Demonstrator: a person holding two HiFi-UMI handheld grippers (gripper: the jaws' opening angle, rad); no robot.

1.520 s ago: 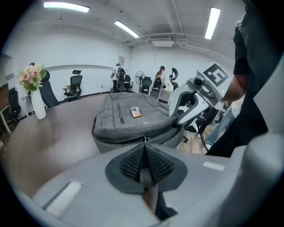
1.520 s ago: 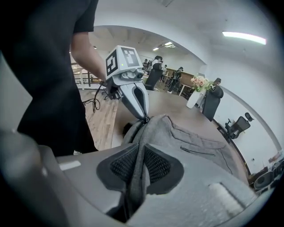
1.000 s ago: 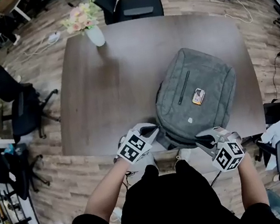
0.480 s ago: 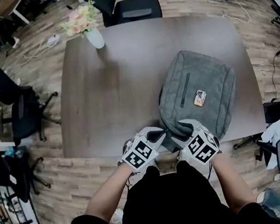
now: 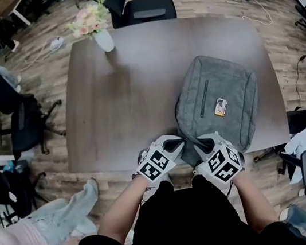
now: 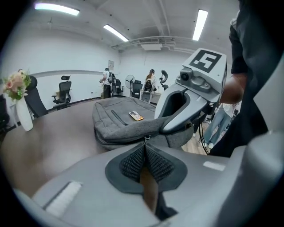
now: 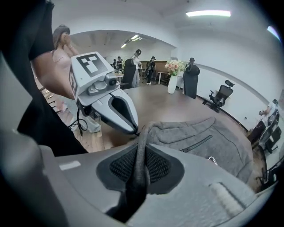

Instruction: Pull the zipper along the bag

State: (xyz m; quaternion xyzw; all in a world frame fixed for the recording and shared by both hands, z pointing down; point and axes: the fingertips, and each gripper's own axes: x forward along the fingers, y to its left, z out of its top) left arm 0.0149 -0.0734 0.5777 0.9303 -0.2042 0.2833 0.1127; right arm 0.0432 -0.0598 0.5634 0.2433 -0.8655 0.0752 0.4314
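Note:
A grey backpack point(image 5: 219, 102) lies flat on the dark table point(image 5: 121, 107), its near edge at the table's front. My left gripper point(image 5: 178, 142) is at that near edge, shut on the small metal zipper pull point(image 6: 145, 141), which pokes out above the pads. My right gripper point(image 5: 198, 142) sits just to its right, tips almost meeting the left's. Its jaws have just been closing, and a fold of the bag's grey fabric point(image 7: 143, 133) runs between its pads, pinched. In the right gripper view the left gripper point(image 7: 134, 131) touches the same fold.
An orange-edged tag point(image 5: 219, 107) lies on the backpack. At the table's far left stands a white vase of flowers point(image 5: 101, 36). A black office chair point(image 5: 145, 7) is behind the table, more chairs point(image 5: 22, 120) to the left. A person point(image 5: 38, 234) stands at lower left.
My right gripper came in from the bag's near right corner to beside the left gripper and took hold of the fabric. A person has entered at lower left.

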